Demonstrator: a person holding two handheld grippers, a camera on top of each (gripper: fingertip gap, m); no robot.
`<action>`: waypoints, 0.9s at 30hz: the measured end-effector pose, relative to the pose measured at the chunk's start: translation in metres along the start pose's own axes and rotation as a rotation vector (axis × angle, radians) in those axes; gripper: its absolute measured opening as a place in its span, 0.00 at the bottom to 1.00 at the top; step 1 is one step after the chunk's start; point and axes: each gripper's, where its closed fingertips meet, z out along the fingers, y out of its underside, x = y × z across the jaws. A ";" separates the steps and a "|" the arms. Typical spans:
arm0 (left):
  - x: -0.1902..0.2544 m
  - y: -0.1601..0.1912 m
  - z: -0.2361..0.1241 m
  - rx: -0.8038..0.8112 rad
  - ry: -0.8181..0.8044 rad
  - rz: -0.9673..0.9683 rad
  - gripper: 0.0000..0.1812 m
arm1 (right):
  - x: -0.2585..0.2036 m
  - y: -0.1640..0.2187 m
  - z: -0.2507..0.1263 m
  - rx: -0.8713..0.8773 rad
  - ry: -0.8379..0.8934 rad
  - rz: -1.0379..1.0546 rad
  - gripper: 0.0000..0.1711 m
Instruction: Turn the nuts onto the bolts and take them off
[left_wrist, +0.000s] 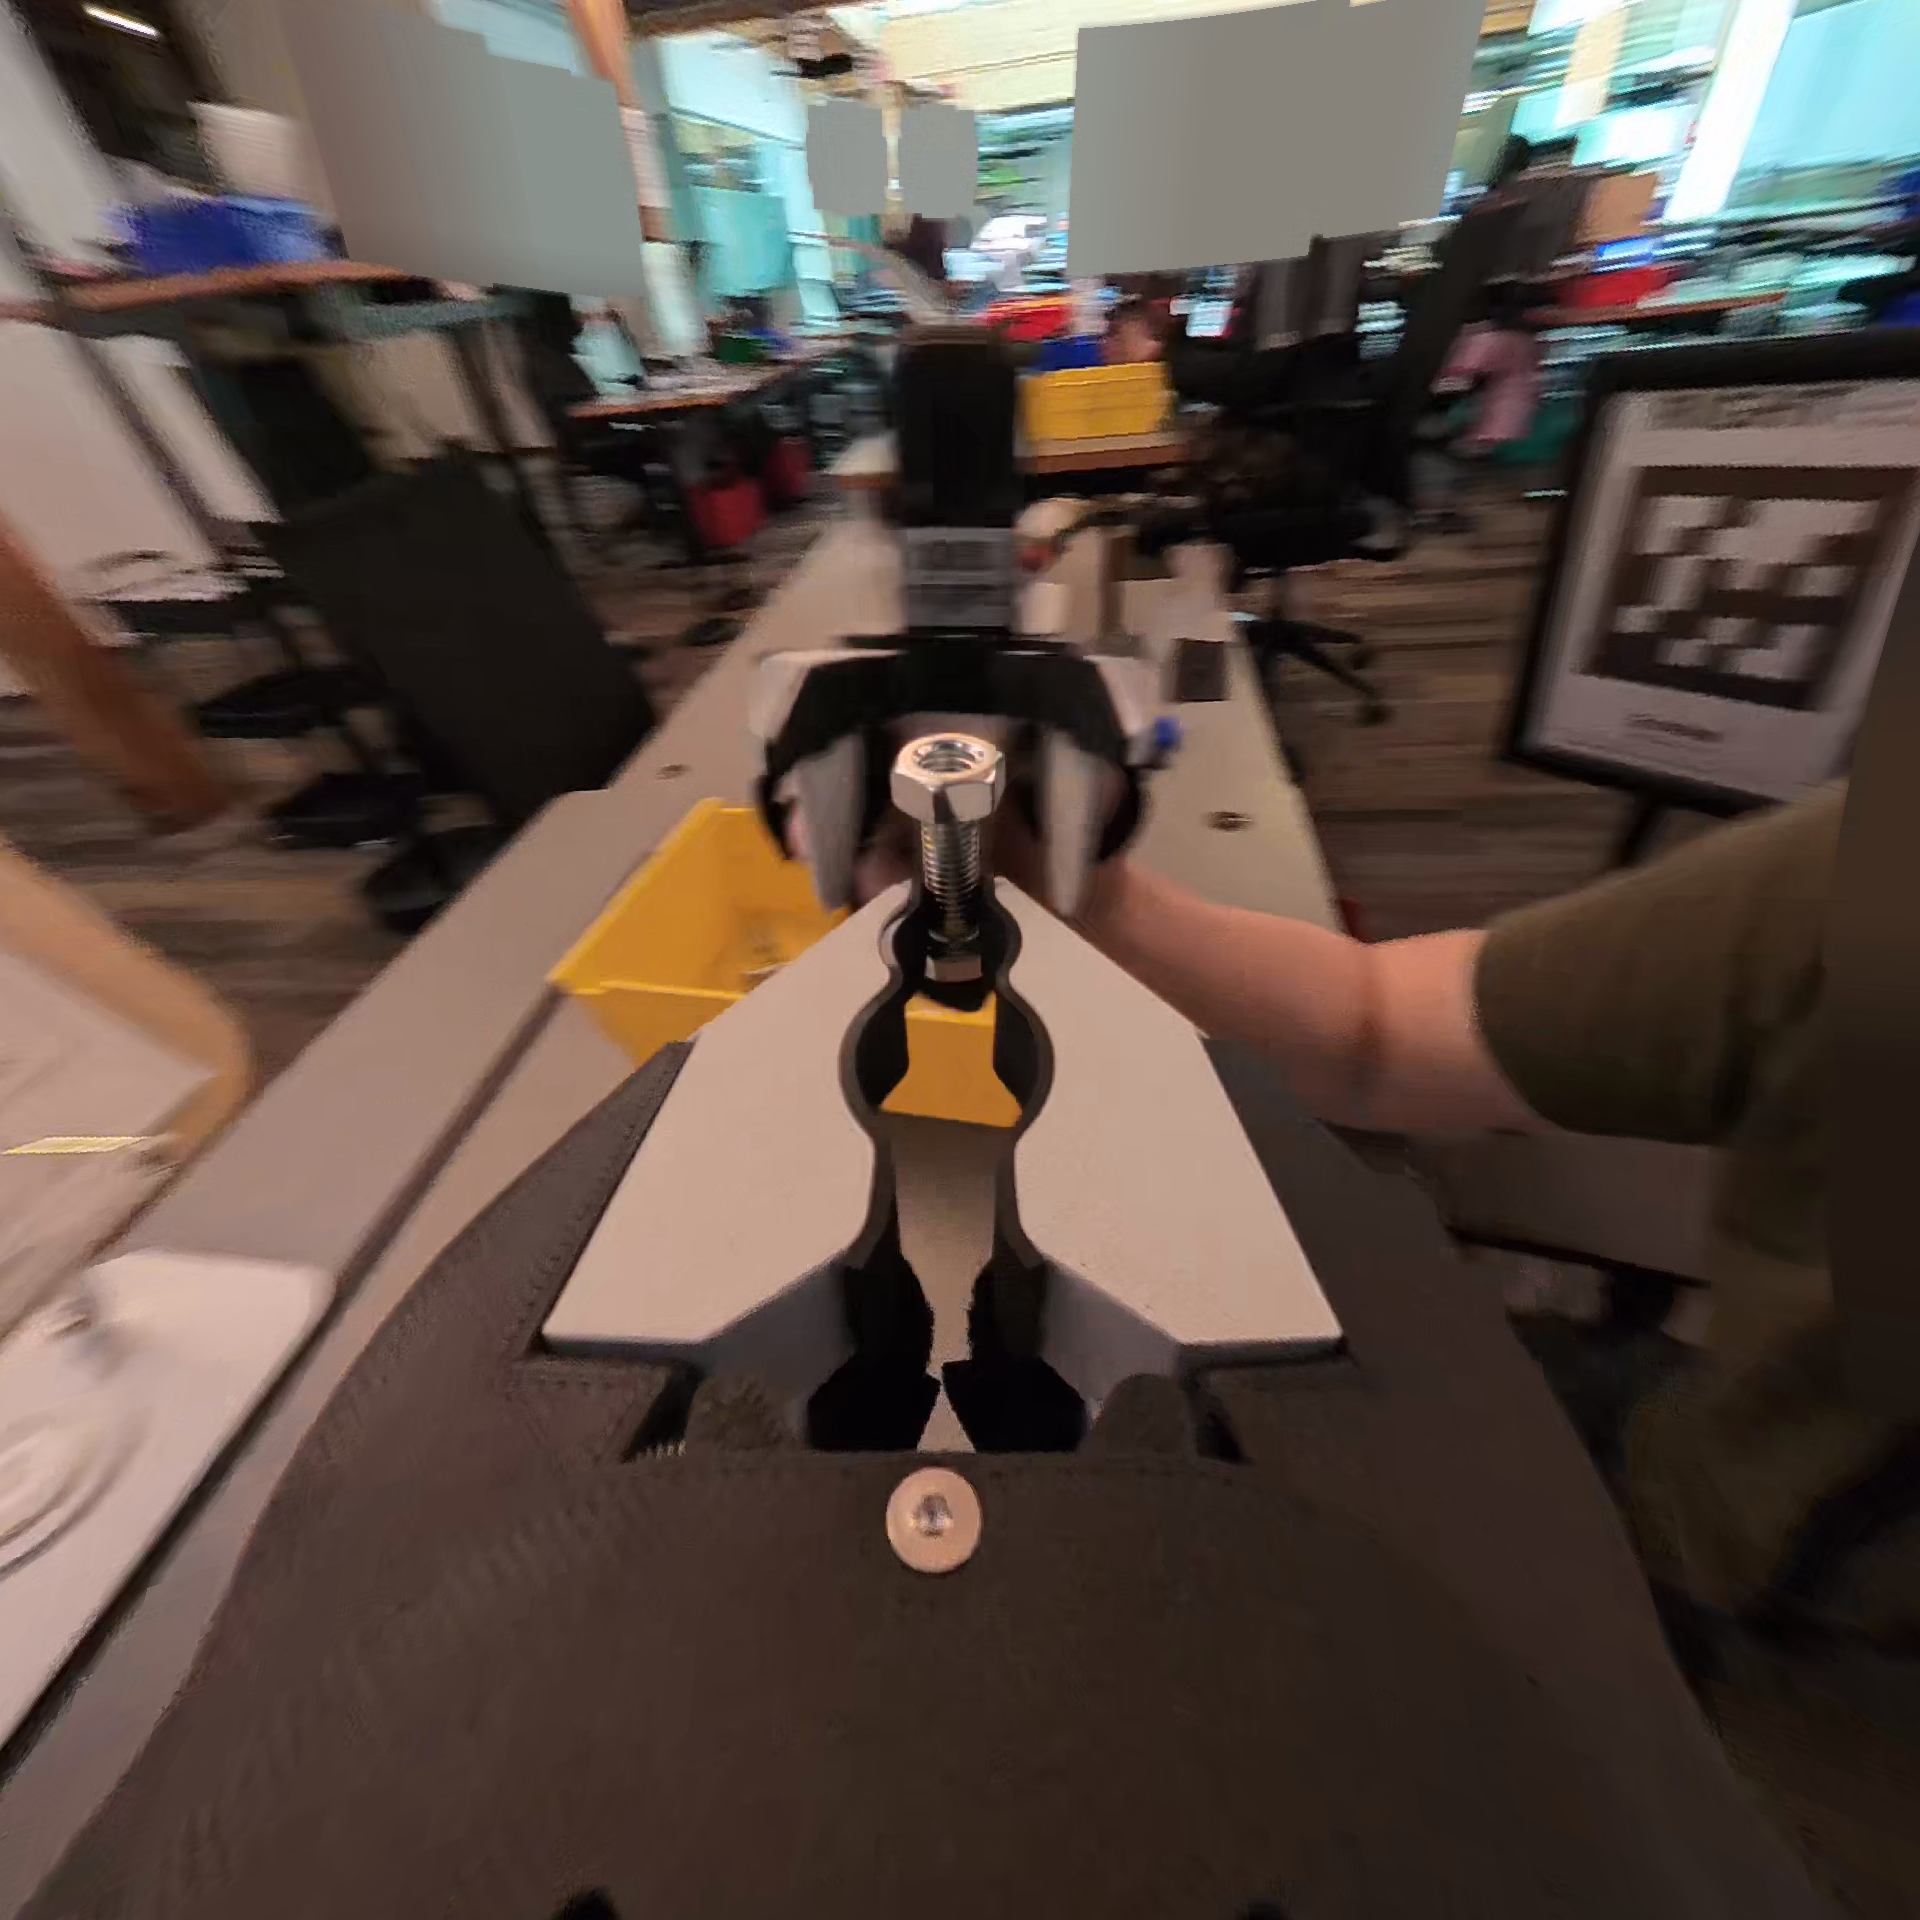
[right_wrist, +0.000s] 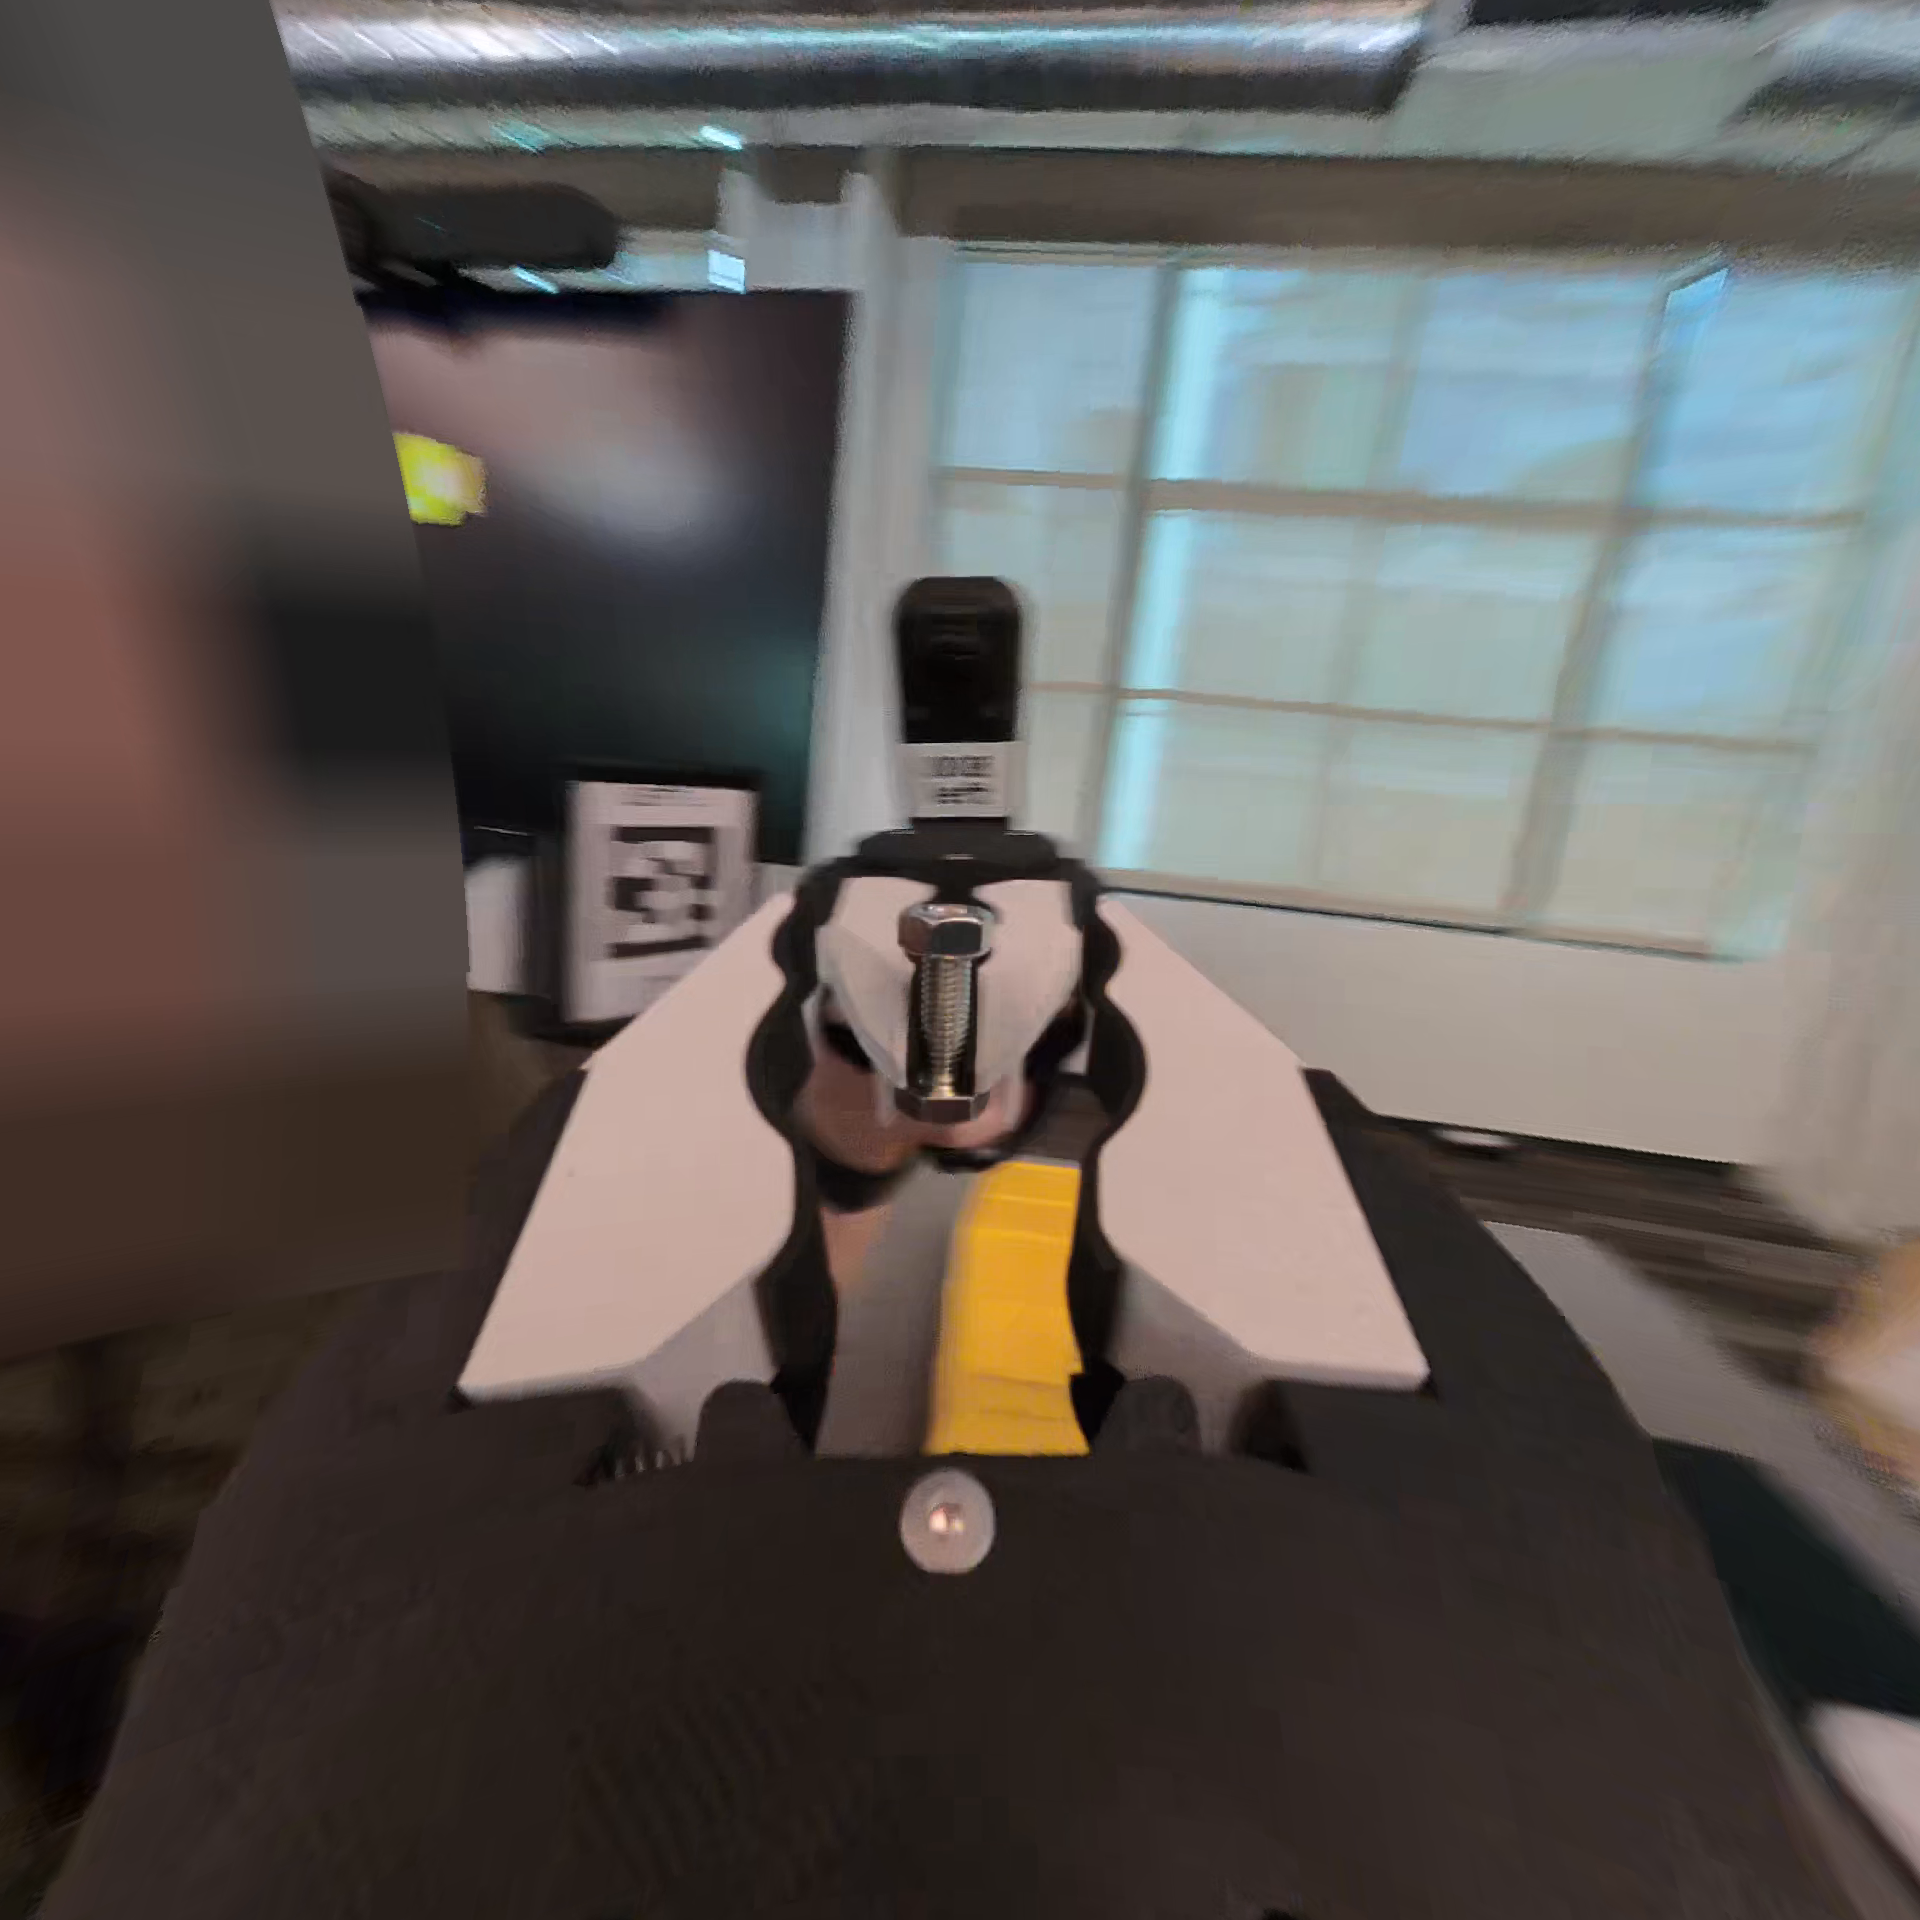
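Note:
In the left wrist view my left gripper (left_wrist: 951, 935) is shut on the head end of a silver bolt (left_wrist: 948, 873), which points straight ahead. A silver hex nut (left_wrist: 945, 779) sits on the bolt's far tip. My right gripper (left_wrist: 948, 821) faces it, with one white finger on each side of the nut and a gap on both sides. In the right wrist view my right gripper (right_wrist: 951, 904) is open around the same bolt (right_wrist: 940, 1013), with the nut (right_wrist: 940, 1101) at the near end and the left gripper's fingers (right_wrist: 862, 987) behind.
A yellow bin (left_wrist: 686, 935) stands on the grey table (left_wrist: 416, 1039) below the grippers; it also shows in the right wrist view (right_wrist: 1008, 1299). A person's forearm (left_wrist: 1299, 997) reaches in from the right. A framed marker board (left_wrist: 1725, 592) stands at the right. A white object (left_wrist: 125, 1455) lies lower left. Less than 4 cm separates the two grippers' tips.

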 end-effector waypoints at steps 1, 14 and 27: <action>-0.014 -0.001 -0.002 0.005 -0.102 0.021 0.04 | 0.011 -0.004 -0.002 0.005 0.123 -0.107 0.32; -0.051 -0.004 -0.005 0.012 -0.520 0.160 0.04 | 0.034 0.002 0.005 -0.105 0.695 -0.493 0.16; -0.004 -0.007 0.002 0.019 -0.133 0.084 0.04 | -0.002 -0.004 0.001 -0.057 0.054 0.050 0.09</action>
